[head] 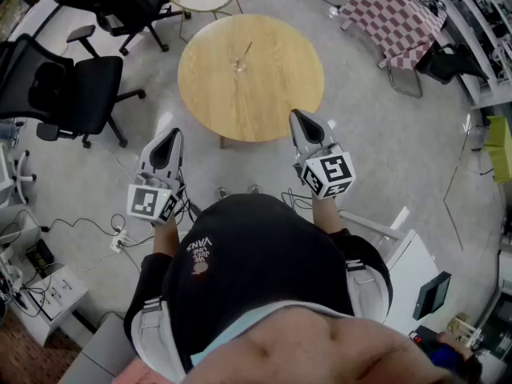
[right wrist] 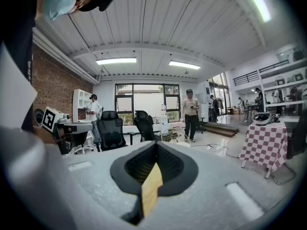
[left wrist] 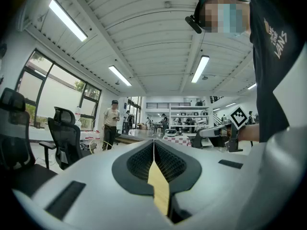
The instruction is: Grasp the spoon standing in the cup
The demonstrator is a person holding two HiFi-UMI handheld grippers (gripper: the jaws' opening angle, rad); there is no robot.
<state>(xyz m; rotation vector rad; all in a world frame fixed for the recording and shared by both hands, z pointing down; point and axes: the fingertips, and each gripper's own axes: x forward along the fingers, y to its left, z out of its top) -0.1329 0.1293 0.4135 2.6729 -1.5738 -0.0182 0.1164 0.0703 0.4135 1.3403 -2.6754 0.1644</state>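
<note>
A grey floor carries a round wooden desk (head: 272, 102) at upper centre of the head view. On it is the cup (head: 238, 65) with the spoon (head: 246, 51) upright. The left tool (head: 170, 142) and right tool (head: 302, 125) hang lower in the frame, apart from the cup.

Left gripper view: jaws pressed together, empty.

Right gripper view: jaws likewise together, gripping nothing.

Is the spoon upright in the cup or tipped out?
Leaning inside: thin metal spoon slants up from the small clear cup on the round wooden table.

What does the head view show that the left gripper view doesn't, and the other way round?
Only the head view: the cup with the spoon in it. Only the left gripper view: ceiling lights and a standing person. Both: the left gripper, jaws shut on nothing, the right gripper and the checked cloth.
</note>
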